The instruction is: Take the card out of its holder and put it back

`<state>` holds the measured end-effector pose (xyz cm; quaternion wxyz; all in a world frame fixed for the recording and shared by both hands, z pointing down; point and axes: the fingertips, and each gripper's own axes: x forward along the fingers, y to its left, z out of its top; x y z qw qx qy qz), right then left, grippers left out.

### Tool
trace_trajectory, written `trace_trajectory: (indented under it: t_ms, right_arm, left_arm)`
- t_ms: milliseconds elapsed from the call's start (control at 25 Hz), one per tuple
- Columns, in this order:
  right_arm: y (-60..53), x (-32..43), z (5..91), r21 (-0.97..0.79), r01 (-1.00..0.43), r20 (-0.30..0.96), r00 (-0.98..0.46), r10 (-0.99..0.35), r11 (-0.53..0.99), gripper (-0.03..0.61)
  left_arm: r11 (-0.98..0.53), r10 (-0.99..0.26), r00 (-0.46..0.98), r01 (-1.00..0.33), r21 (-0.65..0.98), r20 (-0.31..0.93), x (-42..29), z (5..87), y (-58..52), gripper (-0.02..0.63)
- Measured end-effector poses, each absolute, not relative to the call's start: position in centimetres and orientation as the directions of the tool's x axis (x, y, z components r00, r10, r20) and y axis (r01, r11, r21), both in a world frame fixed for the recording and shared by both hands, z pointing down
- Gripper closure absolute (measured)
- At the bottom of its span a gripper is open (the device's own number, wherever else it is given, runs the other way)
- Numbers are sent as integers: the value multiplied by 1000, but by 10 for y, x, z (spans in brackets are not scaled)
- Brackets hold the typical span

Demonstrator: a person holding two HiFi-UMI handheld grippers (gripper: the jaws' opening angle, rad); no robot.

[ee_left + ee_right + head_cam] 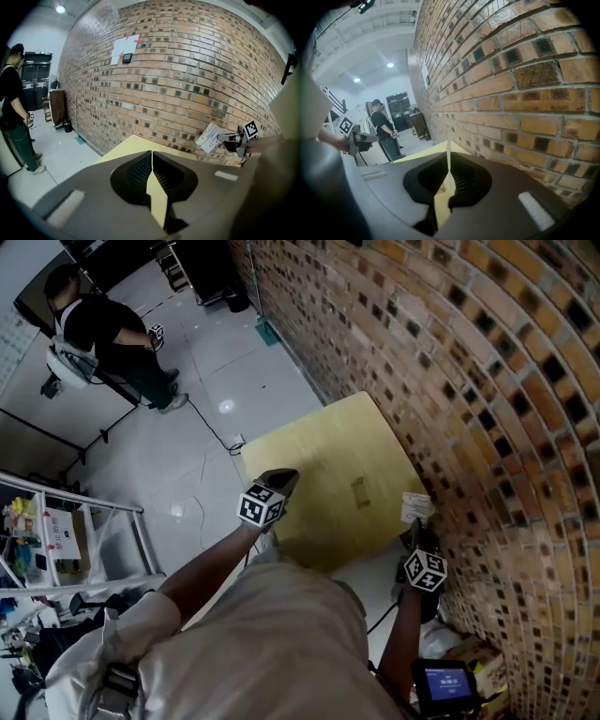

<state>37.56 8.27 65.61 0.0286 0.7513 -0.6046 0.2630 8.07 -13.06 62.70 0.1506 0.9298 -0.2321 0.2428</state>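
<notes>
Right gripper: clamped on the card, which stands edge-on between its pads, raised off the table.
Card: out of its holder, in the air at about 4 o'clock from it in the head view, close to the brick wall.
Holder: a small clear stand alone on the yellow table, apart from both grippers.
Left gripper: jaws pressed together on nothing, over the table's edge at about 9 o'clock from the holder.
Risk, missed slot: the card looks thin and the slot is probably narrow, so a tilted approach would likely land it on the rim or beside the holder.
Risk, holder shifts: nothing steadies it, so a push from the card could slide or topple it.
Risk, card bends: gripped at one end, it may flex or slip if pressed down hard.
Risk, wall: swinging toward 3 o'clock could catch a corner on the bricks.
</notes>
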Motion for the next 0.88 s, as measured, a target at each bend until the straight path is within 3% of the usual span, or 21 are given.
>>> trace_trajectory:
  t_ms: [120,880]
  right_arm:
    - [78,374,657,-274,-928,432,115,-895,-252,563]
    - [35,371,656,-262,-952,421,33,-906,-156,563]
  left_arm:
    - [-843,-362,781,-508,179,509,81,626,-129,543]
    - [-824,-380,773,-532,194,507,74,626,-133,525]
